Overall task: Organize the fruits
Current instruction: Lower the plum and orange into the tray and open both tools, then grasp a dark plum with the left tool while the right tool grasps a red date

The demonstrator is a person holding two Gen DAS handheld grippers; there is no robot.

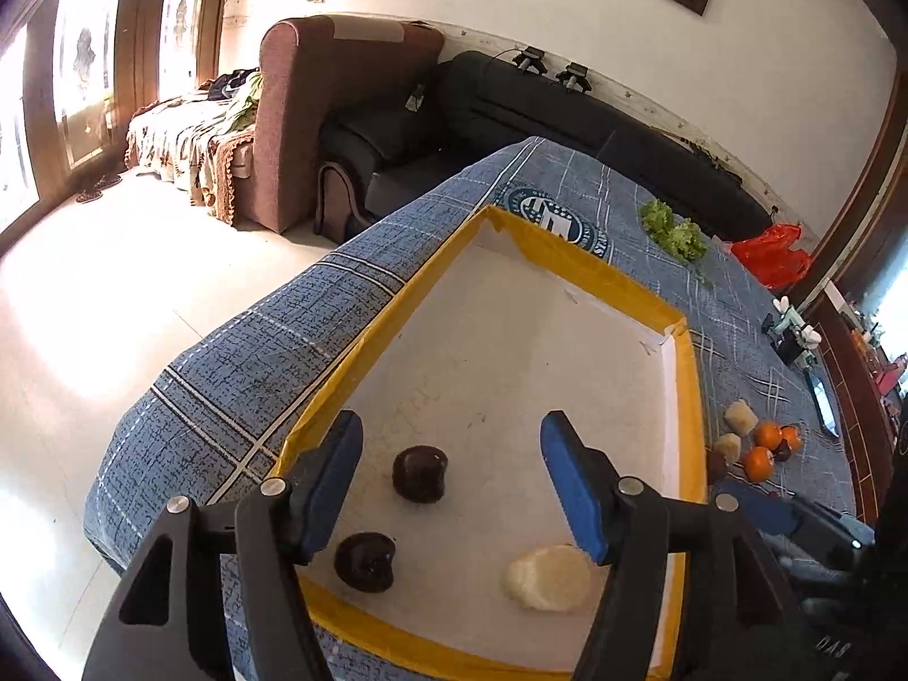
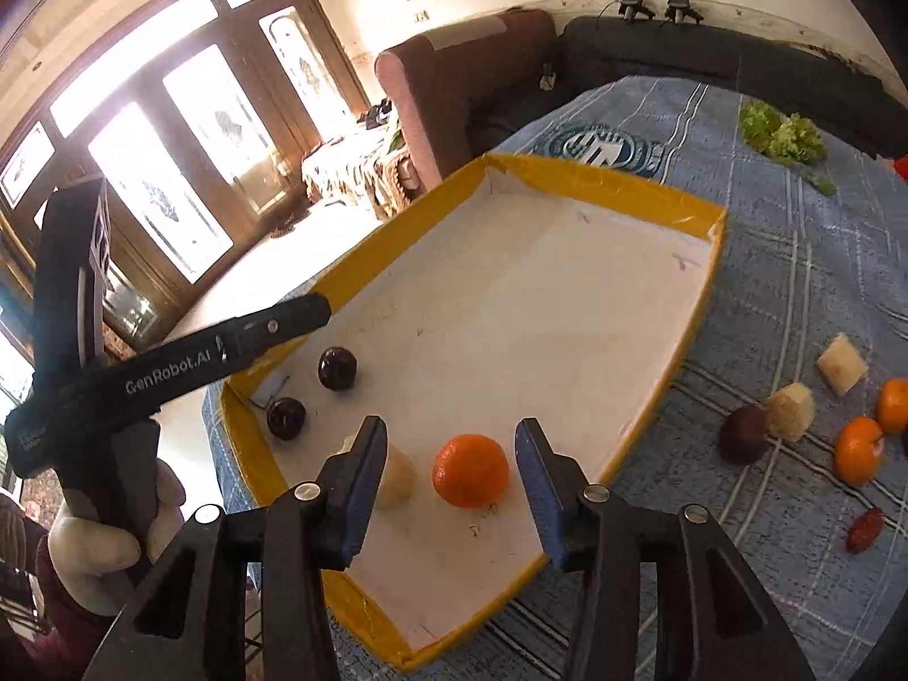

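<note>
A white tray with a yellow rim (image 1: 596, 272) (image 2: 624, 181) lies on the blue cloth. In it are two dark round fruits (image 1: 420, 474) (image 1: 364, 562) (image 2: 337, 368) (image 2: 286, 417), a pale chunk (image 1: 545, 577) (image 2: 397, 479) and an orange (image 2: 471, 470). My left gripper (image 1: 451, 482) is open above the dark fruits, empty. My right gripper (image 2: 451, 479) is open, its fingers on either side of the orange, just above the tray floor. Loose fruits lie right of the tray: oranges (image 1: 760, 462) (image 2: 860, 448), pale chunks (image 1: 740, 417) (image 2: 789, 410), a dark fruit (image 2: 744, 434) and a small red one (image 2: 865, 529).
A lettuce bunch (image 1: 675, 230) (image 2: 783, 133) lies at the far end of the table. A red bag (image 1: 774, 252) sits at the far right. Sofas stand beyond the table's far edge. The left gripper's body (image 2: 170, 366) reaches over the tray's left rim.
</note>
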